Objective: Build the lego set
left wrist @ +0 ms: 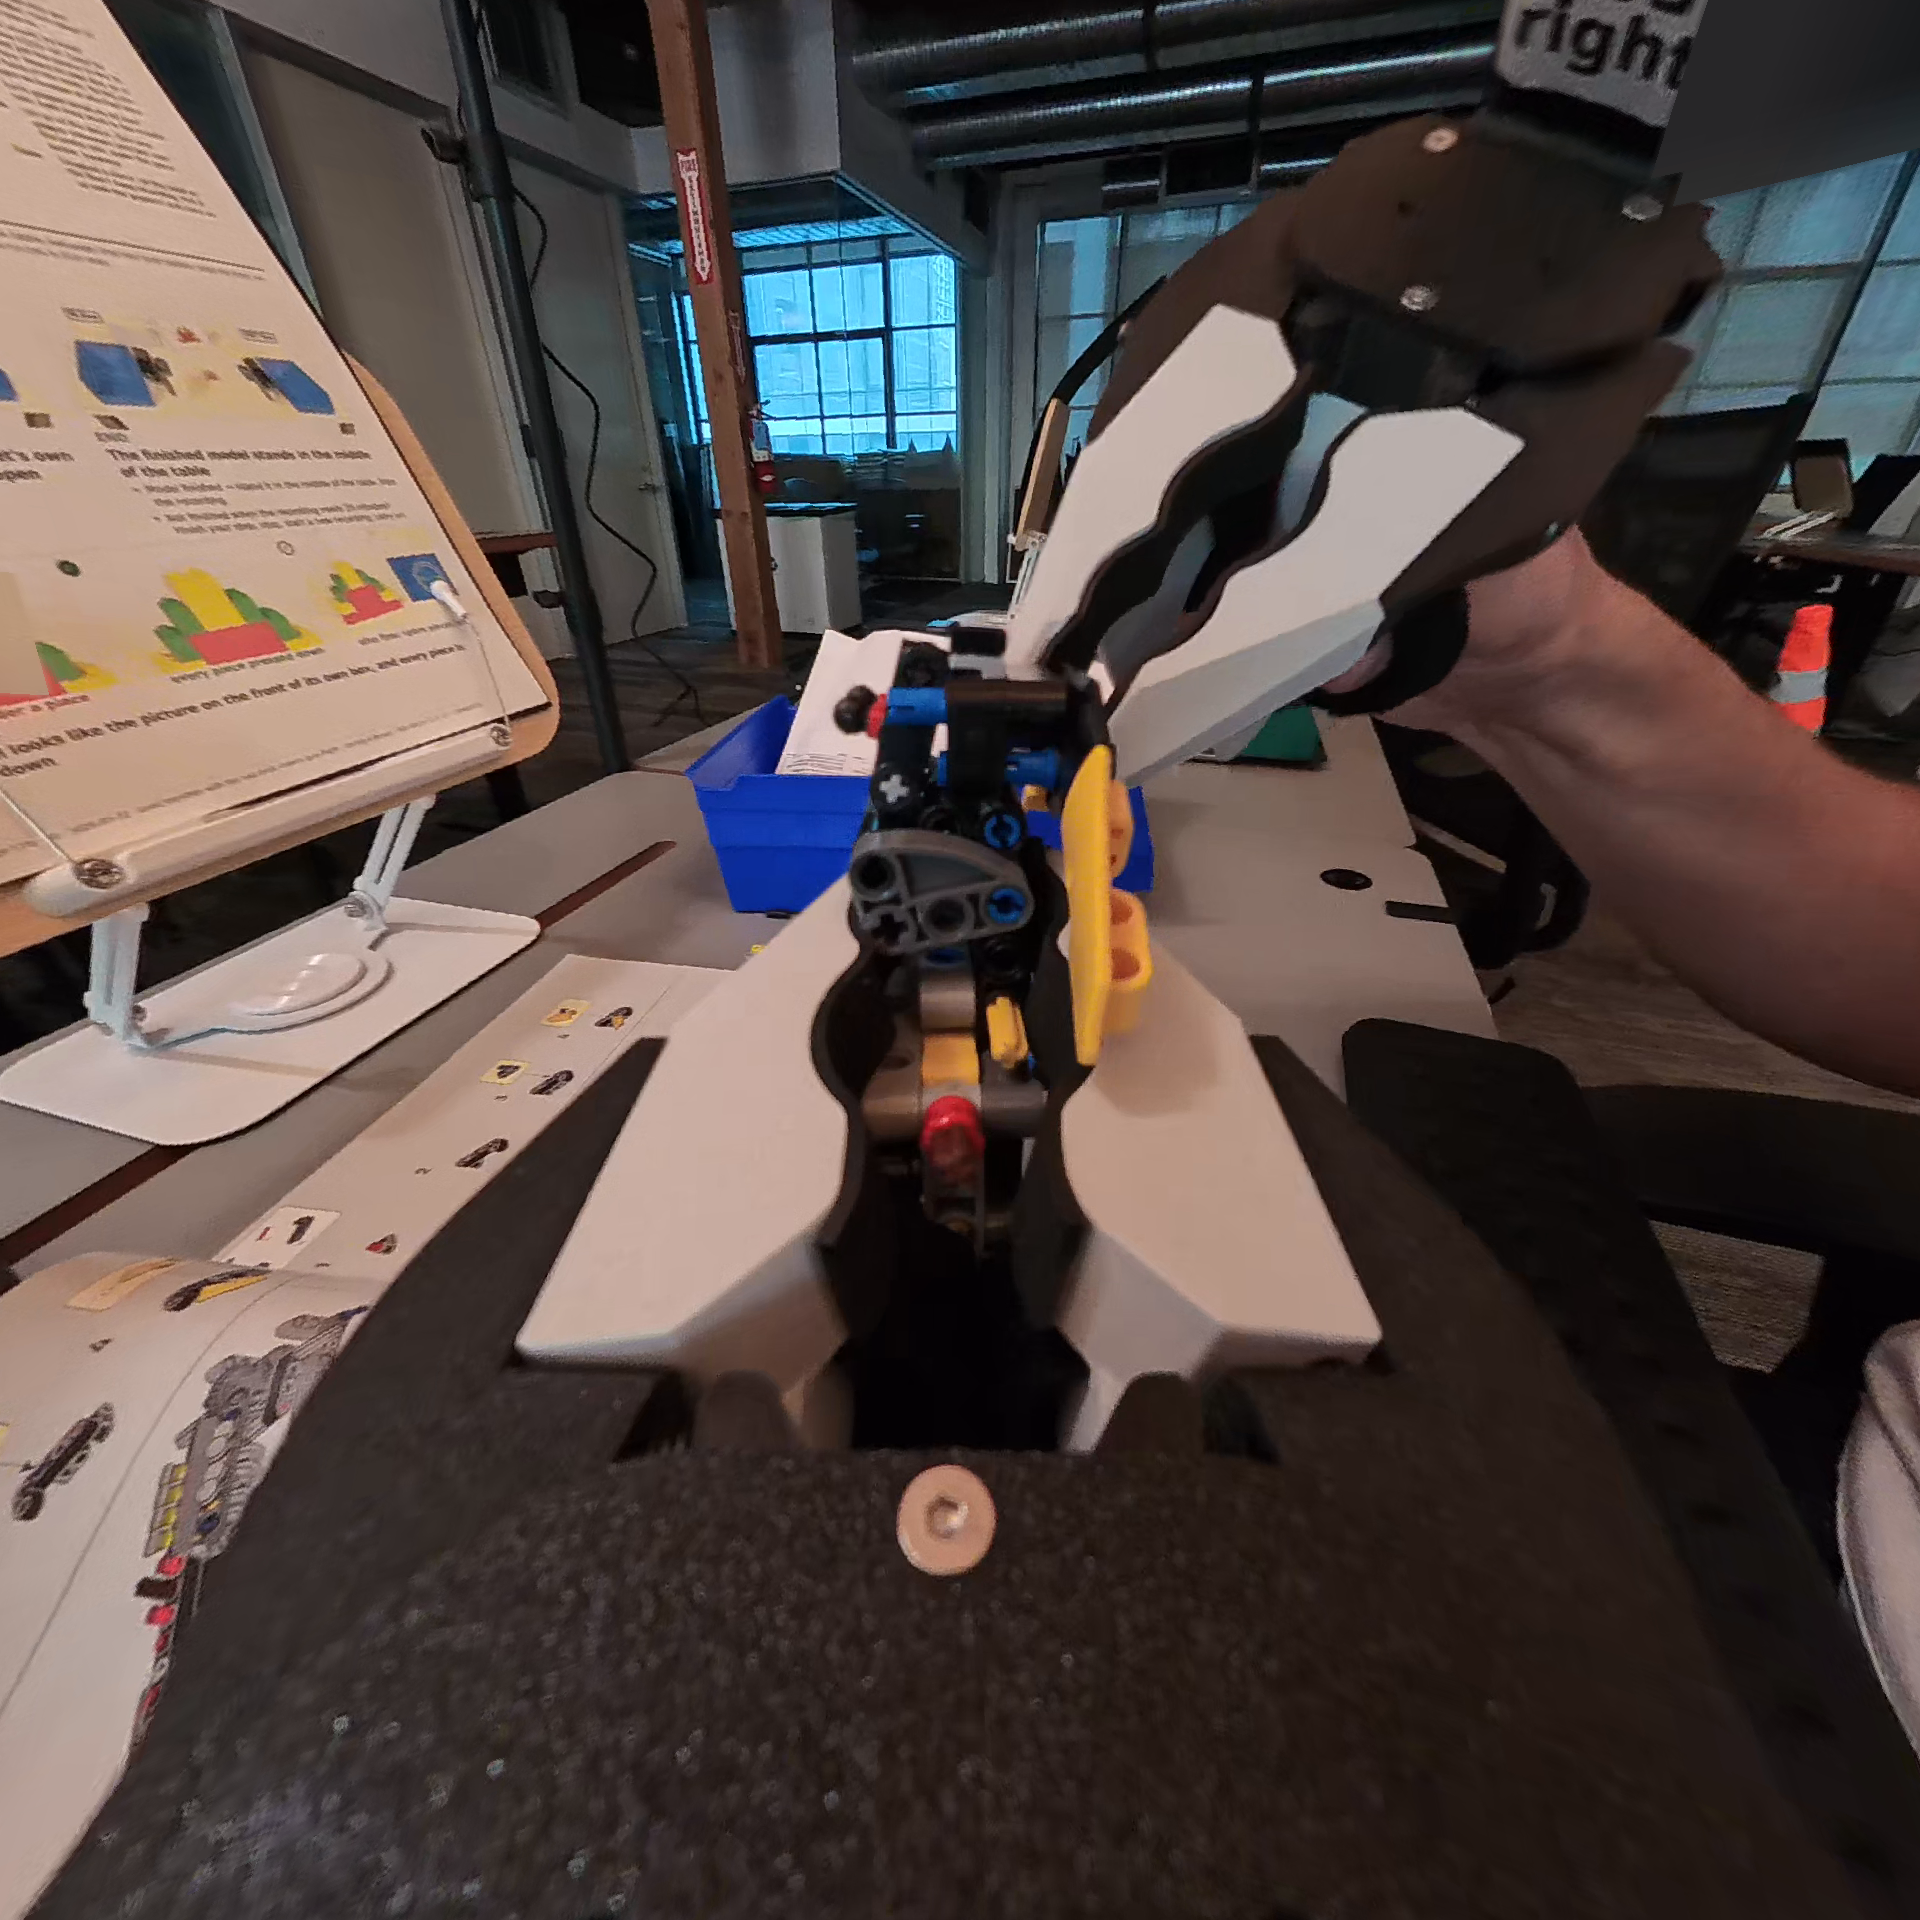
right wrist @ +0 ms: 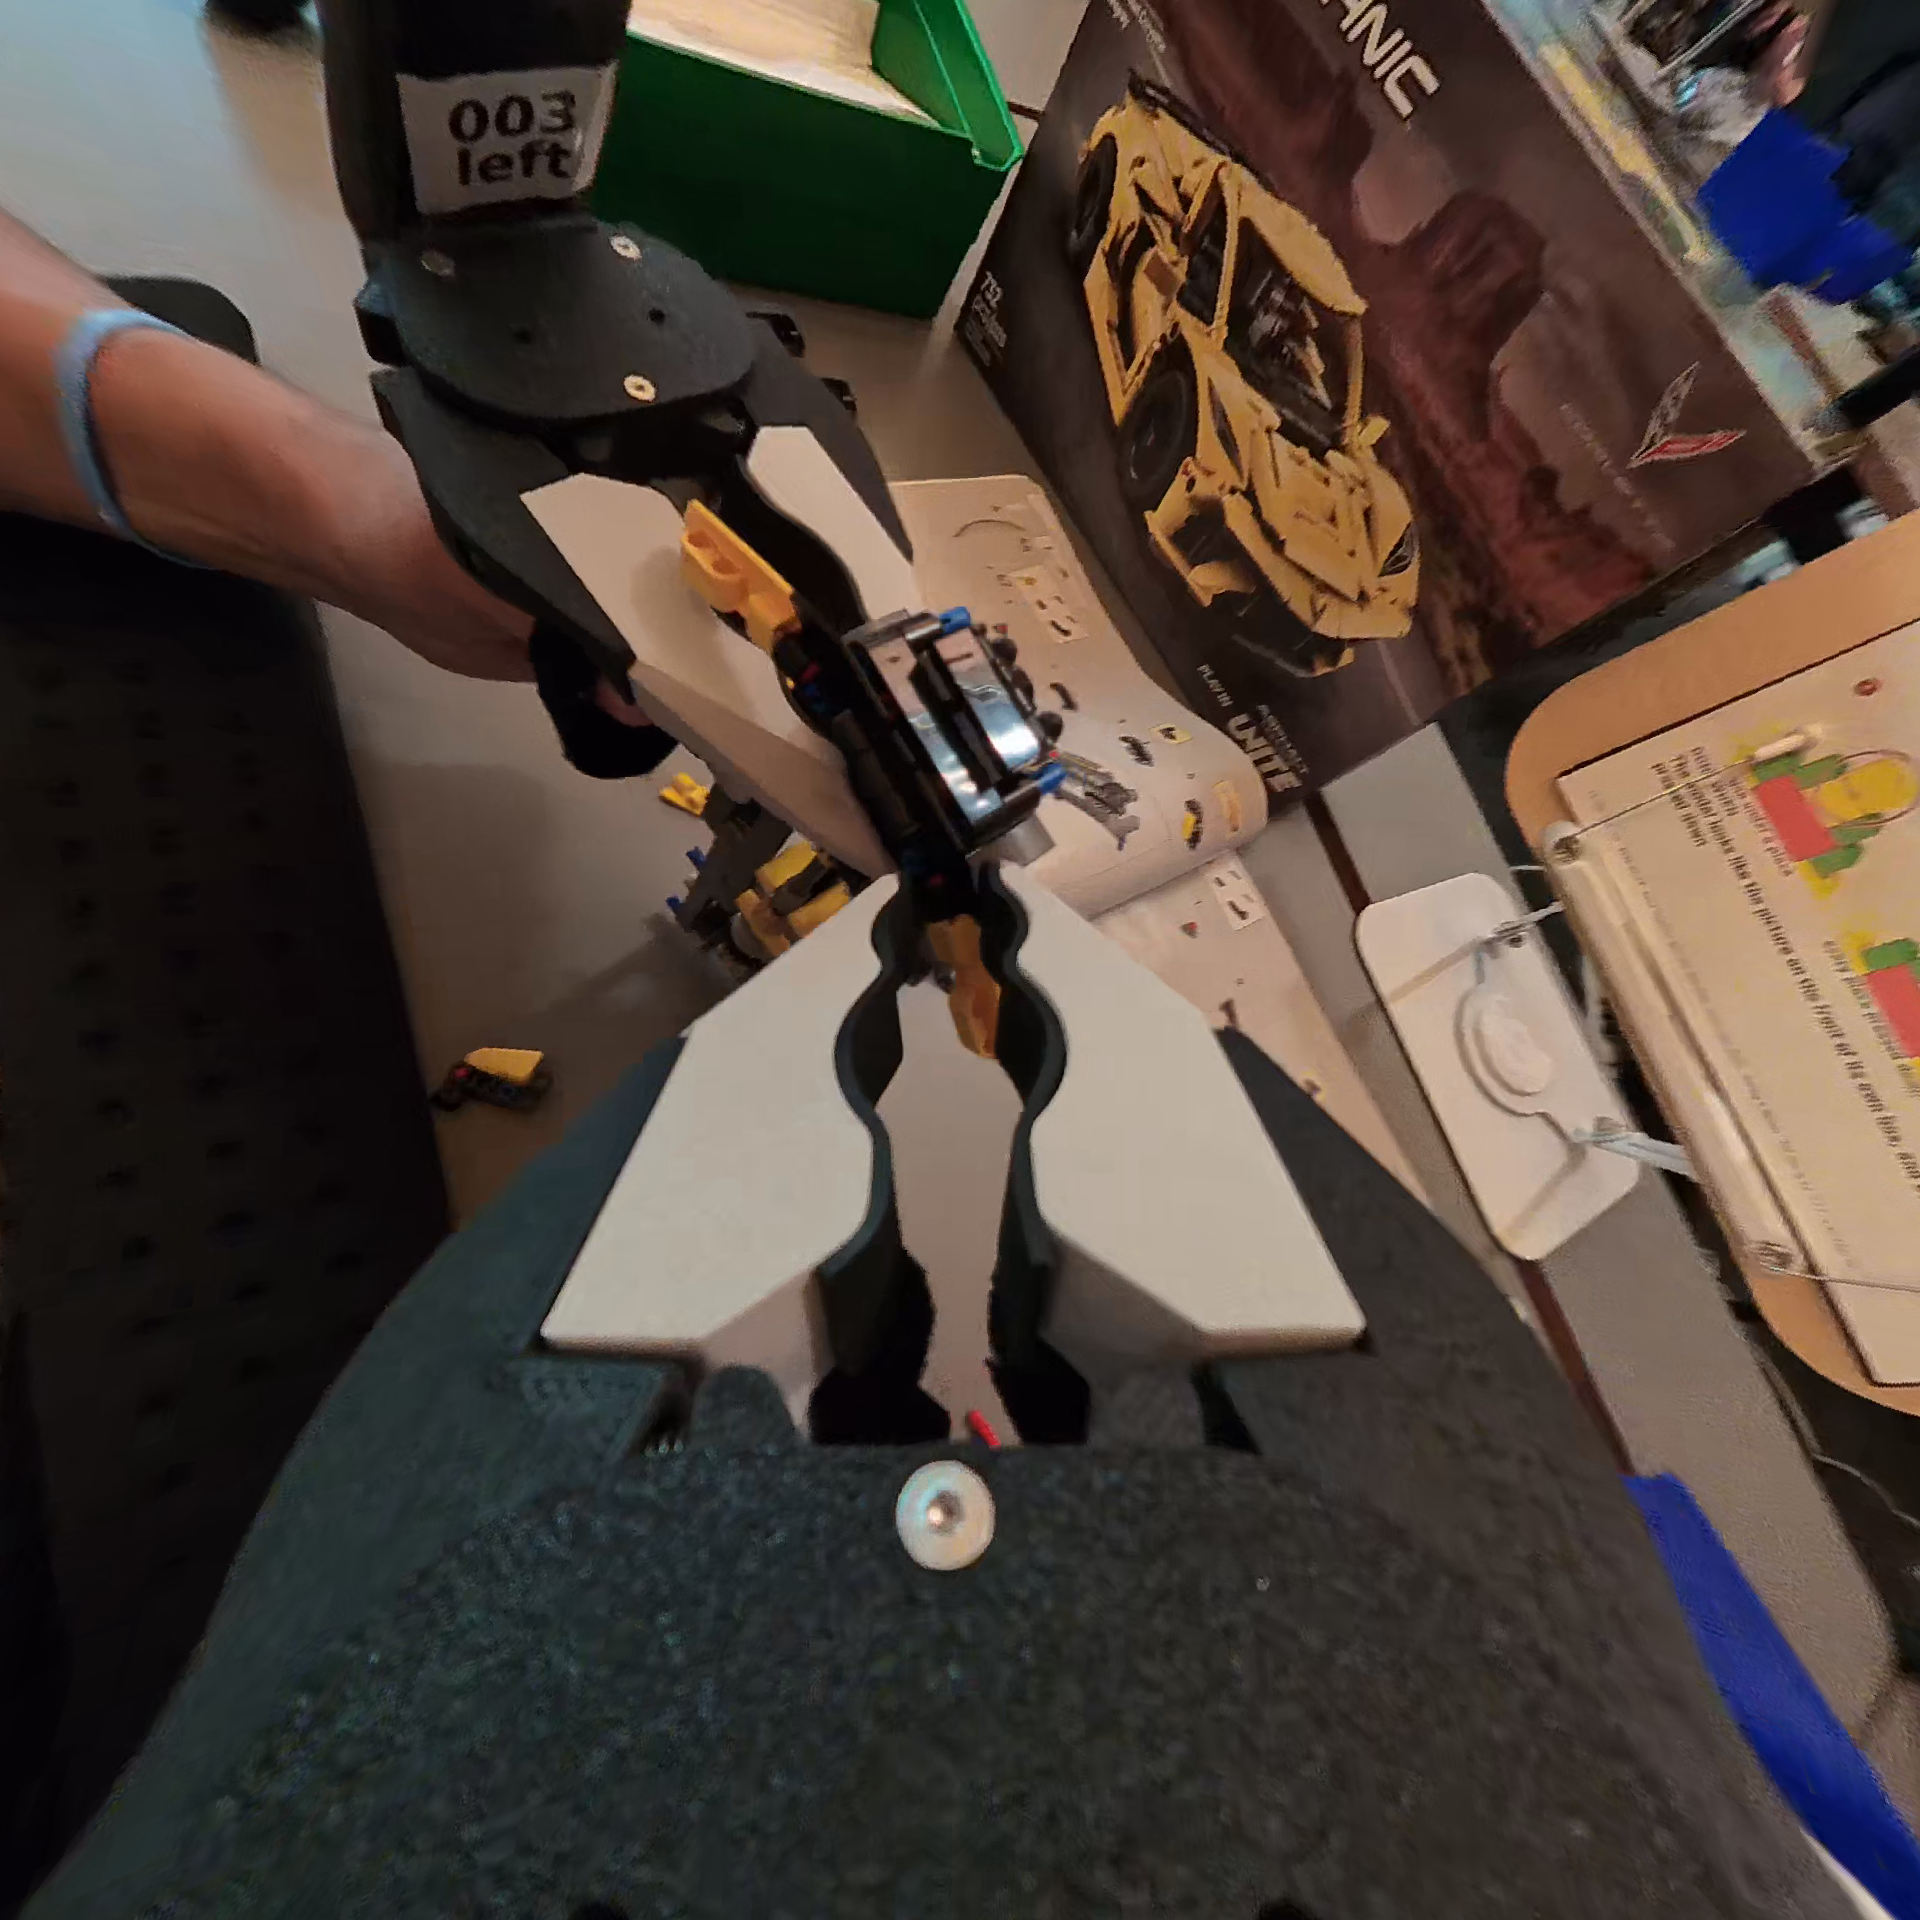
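We hold the model (left wrist: 961, 914) up off the table (left wrist: 1299, 935) between both tools, so that each end is free to work on and nothing has to be pressed against the desk. Our left gripper (left wrist: 951, 997) is closed around its lower body, the black pads hugging the grey, black and yellow parts; that grip serves as the vise, we judge, keeping the piece steady and turned toward the other tool. Our right gripper (right wrist: 951, 904) comes in from above and to the right, its tips narrowed onto the far end of the same model, where a yellow part (right wrist: 971, 997) sits between the pads. It looks clamped there, probably to push or seat a piece; whether that part is already fixed to the model we cannot tell. A yellow panel (left wrist: 1091, 904) stands out on the model's right side, clear of both grips. The booklet (right wrist: 1122, 748) lies open just beyond the model, and the box (right wrist: 1351, 395) stands behind it, both placed where we can check the step. Loose parts (right wrist: 494, 1075) and another sub-assembly (right wrist: 769, 894) rest on the table below, within reach. A blue bin (left wrist: 769, 821) sits behind, and a stand (left wrist: 239, 582) holds a printed sheet at our left.
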